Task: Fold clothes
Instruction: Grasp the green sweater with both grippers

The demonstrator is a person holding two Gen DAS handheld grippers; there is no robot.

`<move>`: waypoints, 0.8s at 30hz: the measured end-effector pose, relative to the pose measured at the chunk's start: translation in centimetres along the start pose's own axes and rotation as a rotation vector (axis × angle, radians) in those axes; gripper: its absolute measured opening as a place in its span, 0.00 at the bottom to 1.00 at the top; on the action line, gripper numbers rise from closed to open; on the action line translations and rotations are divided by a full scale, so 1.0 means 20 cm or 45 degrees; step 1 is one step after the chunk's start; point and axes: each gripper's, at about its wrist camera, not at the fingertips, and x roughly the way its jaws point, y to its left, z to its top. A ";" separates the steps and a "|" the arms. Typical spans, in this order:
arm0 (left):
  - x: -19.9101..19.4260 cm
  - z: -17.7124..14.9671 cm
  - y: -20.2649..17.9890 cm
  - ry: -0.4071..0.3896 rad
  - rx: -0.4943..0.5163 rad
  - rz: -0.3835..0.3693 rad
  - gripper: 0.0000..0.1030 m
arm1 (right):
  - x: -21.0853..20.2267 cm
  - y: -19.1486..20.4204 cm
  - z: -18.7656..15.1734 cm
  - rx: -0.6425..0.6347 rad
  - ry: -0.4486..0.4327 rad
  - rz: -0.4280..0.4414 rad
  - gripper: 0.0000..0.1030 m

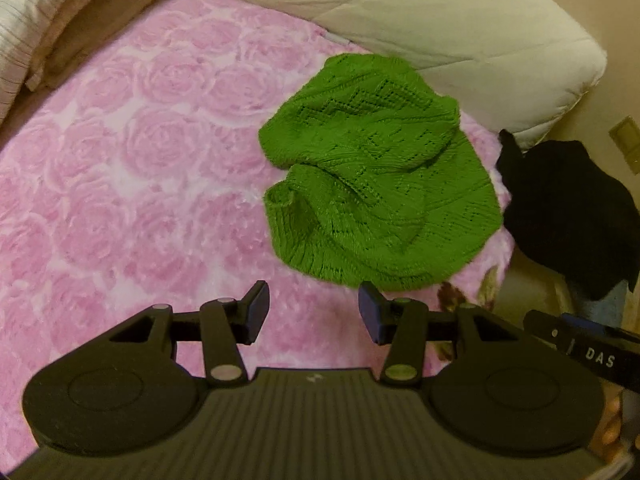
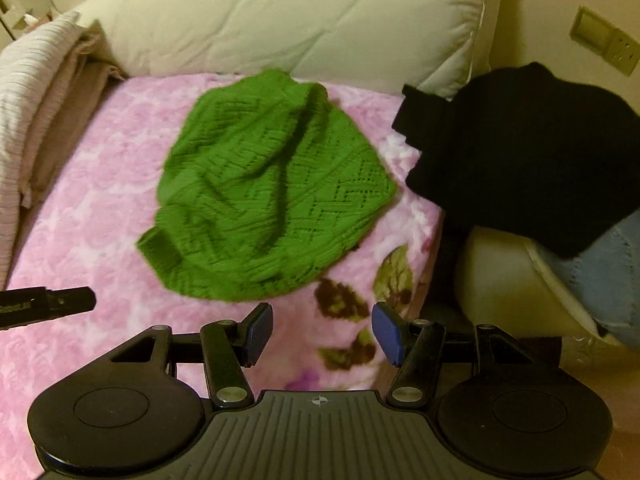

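A green knitted sweater lies crumpled in a loose heap on the pink rose-patterned blanket; it also shows in the right wrist view. My left gripper is open and empty, hovering over the blanket just short of the sweater's near edge. My right gripper is open and empty, above the blanket's near right corner, just short of the sweater. Part of the right gripper shows at the left wrist view's right edge, and the left gripper's tip at the right wrist view's left edge.
A cream quilted duvet is piled behind the sweater. A black garment and blue jeans lie on a cream chair right of the bed. Folded striped and beige bedding lies at the left. A wall socket is at the right.
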 end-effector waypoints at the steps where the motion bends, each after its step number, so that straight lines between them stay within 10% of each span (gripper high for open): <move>1: 0.04 0.02 0.00 0.008 -0.009 -0.006 0.44 | 0.05 -0.01 0.02 0.003 0.006 0.001 0.57; 24: 0.88 0.30 0.06 0.089 -0.352 -0.058 0.50 | 0.85 -0.36 0.39 0.358 0.023 0.040 0.57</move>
